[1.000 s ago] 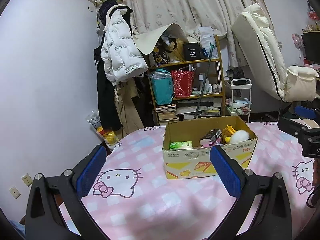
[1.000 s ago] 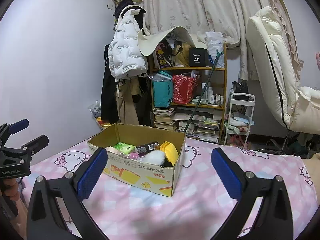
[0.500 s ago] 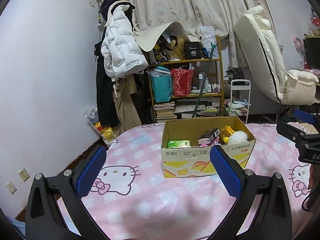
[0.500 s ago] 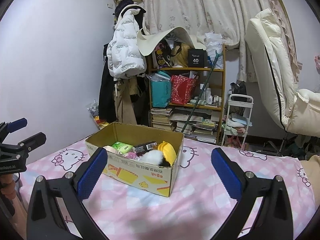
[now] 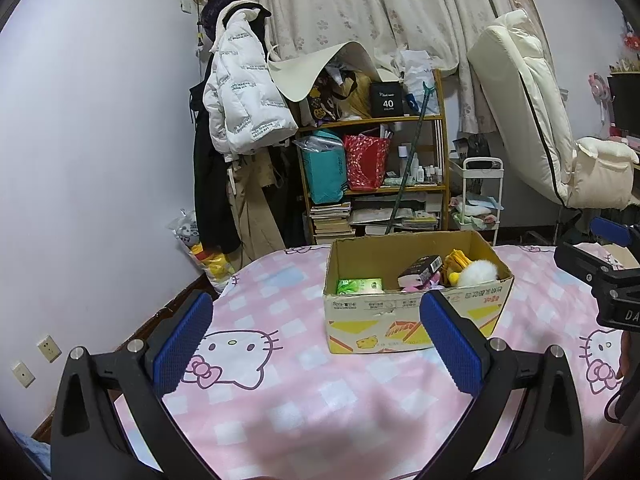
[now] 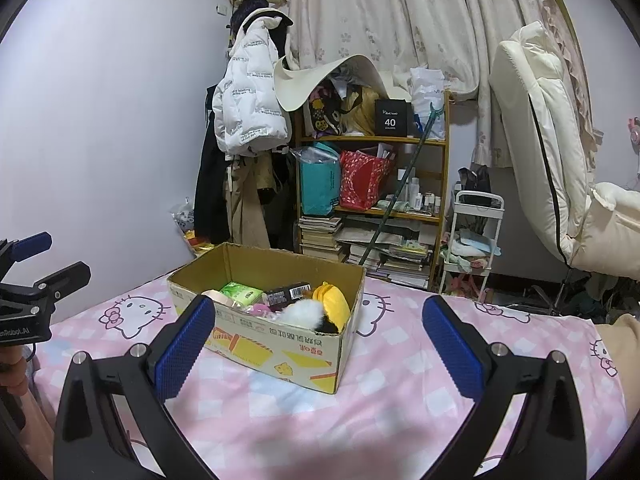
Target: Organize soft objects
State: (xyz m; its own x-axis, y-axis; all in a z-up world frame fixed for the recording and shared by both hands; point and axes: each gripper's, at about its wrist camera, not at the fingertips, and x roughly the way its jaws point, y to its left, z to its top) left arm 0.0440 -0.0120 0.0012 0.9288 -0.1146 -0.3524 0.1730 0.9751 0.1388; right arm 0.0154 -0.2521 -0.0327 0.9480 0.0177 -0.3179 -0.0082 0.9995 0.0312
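While claws (image 5: 316,344) gape, box (image 5: 416,320) seems full.

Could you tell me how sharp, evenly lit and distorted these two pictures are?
Left wrist view: strong fisheye bend, black corners, the cardboard box sharp, the near blanket soft and shadowed under the open left claw. Right wrist view: same bend, even room light, no glare, the shelf crisp, the open right claw in focus.
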